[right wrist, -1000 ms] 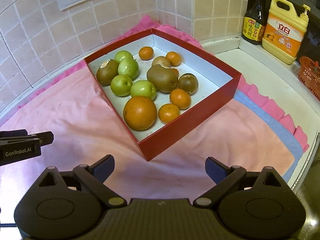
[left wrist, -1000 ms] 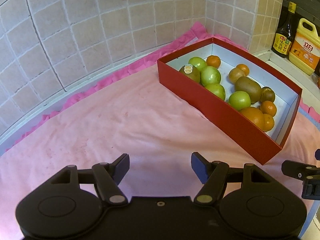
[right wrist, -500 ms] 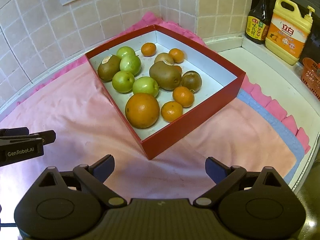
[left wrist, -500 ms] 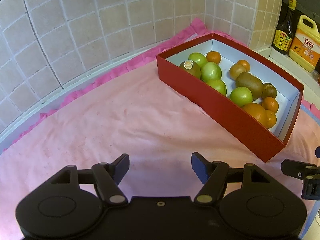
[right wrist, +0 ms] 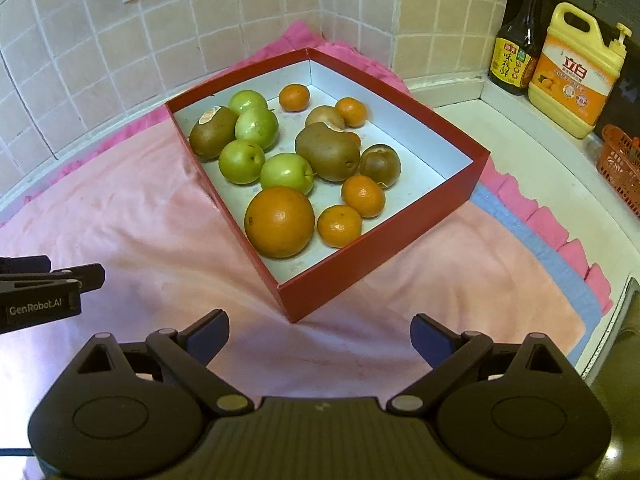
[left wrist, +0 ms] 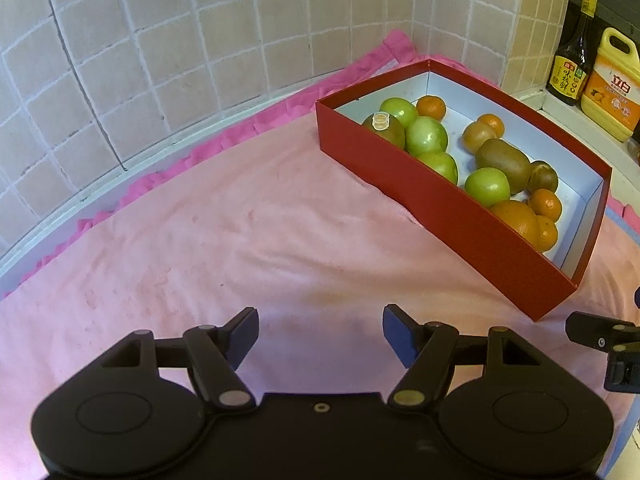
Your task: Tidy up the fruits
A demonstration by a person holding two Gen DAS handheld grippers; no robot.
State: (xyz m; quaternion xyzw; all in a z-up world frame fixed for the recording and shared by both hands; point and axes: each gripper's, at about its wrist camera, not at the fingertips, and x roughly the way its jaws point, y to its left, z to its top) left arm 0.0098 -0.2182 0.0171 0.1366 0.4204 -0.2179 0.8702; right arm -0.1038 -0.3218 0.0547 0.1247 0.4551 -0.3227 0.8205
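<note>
A red box (right wrist: 384, 240) with a white inside holds several green apples (right wrist: 286, 172), kiwis (right wrist: 328, 152), small tangerines (right wrist: 362, 196) and one large orange (right wrist: 279, 222). It also shows in the left wrist view (left wrist: 440, 208), at the right. My right gripper (right wrist: 320, 336) is open and empty, just short of the box's near corner. My left gripper (left wrist: 320, 332) is open and empty over the pink cloth, left of the box. Each gripper shows at the edge of the other's view.
A pink towel (left wrist: 200, 240) covers the counter against a tiled wall. A dark sauce bottle (right wrist: 516, 40) and a yellow detergent jug (right wrist: 576, 76) stand at the back right. An orange basket (right wrist: 620, 160) sits at the right edge.
Both views have pulled back a little and tilted down; the box sits lower in each frame. Both grippers stay open and the fruit has not moved.
</note>
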